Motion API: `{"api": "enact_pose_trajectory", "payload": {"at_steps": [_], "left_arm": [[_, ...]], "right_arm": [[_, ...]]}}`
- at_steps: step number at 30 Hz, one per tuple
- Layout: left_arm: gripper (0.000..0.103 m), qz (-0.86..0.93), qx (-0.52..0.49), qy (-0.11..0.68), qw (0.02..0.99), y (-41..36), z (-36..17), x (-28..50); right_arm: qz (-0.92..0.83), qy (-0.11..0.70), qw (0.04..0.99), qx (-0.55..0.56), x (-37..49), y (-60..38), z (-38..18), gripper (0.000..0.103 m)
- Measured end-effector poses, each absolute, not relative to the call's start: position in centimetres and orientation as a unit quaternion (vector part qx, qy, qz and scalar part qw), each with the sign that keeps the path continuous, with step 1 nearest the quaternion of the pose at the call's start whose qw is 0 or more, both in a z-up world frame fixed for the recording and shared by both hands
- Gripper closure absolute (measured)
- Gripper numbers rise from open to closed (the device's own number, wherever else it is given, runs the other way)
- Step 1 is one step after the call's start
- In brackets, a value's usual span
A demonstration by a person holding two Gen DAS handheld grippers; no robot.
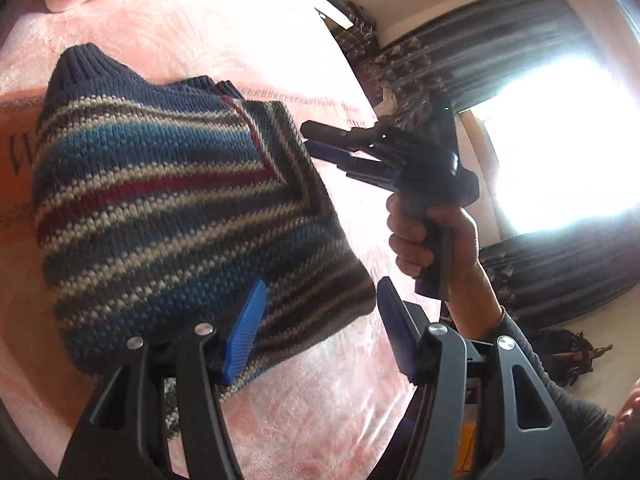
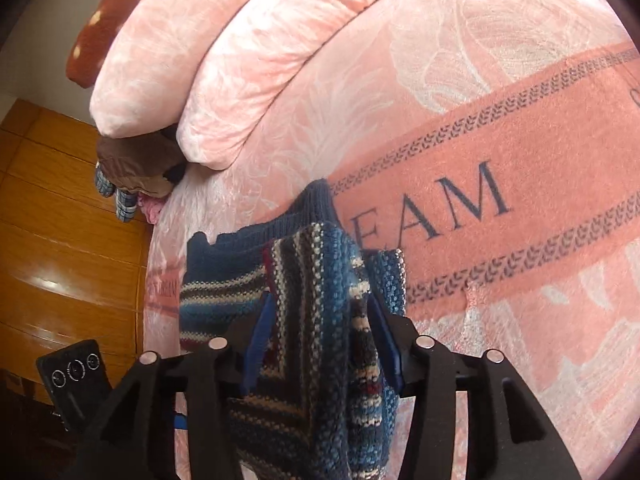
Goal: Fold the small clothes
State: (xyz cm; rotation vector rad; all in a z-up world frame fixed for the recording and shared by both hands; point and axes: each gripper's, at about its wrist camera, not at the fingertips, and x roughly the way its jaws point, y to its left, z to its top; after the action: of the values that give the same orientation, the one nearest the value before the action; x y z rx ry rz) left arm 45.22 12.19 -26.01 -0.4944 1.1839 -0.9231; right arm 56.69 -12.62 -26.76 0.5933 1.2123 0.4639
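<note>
While its two blue pads stand spread apart with nothing between them, the left gripper hangs just above the near edge of the striped knit sweater, whose lower corner lies under and between the fingers without being pinched. Ahead of that gripper and to its left the sweater spreads in a folded heap of navy, blue, cream and red bands, its ribbed navy hem at the far end. Ahead and to the right, a hand grips the handle of the right gripper, whose fingertips meet the sweater's far right edge.

From the right wrist view, the right gripper has its blue pads pressed against a thick bunched fold of the sweater, which fills the gap between the fingers and runs back toward the camera. Beyond the fingertips the rest of the sweater hangs or lies over the pink bedspread, which bears a darker band lettered "EAM". Farther off to the left lie two pink pillows, with a wooden floor below the bed's edge.
</note>
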Motion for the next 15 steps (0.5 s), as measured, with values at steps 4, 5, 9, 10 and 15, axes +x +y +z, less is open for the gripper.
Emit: {"api": "enact_pose_trajectory", "payload": {"at_steps": [4, 5, 9, 10, 15], "left_arm": [[0.041, -0.372, -0.205, 0.569, 0.704, 11.9, -29.0, 46.6], [0.048, -0.364, -0.206, 0.576, 0.703, 11.9, -29.8, 46.9], [0.051, -0.363, -0.211, 0.578, 0.7, 13.1, -29.8, 47.0], [0.048, -0.37, -0.22, 0.573, 0.698, 13.3, -29.2, 47.0], [0.041, -0.367, -0.222, 0.529, 0.733, 15.4, -25.8, 48.2]], "right_arm": [[0.21, 0.523, 0.792, 0.234, 57.2, -11.7, -25.9, 0.093], [0.199, 0.515, 0.798, 0.243, 56.9, -12.3, -26.1, 0.093], [0.159, 0.544, 0.787, 0.243, 56.6, -13.3, -29.6, 0.085], [0.162, 0.539, 0.788, 0.251, 56.5, -13.6, -29.2, 0.084], [0.205, 0.493, 0.804, 0.264, 55.0, -14.1, -24.3, 0.076]]}}
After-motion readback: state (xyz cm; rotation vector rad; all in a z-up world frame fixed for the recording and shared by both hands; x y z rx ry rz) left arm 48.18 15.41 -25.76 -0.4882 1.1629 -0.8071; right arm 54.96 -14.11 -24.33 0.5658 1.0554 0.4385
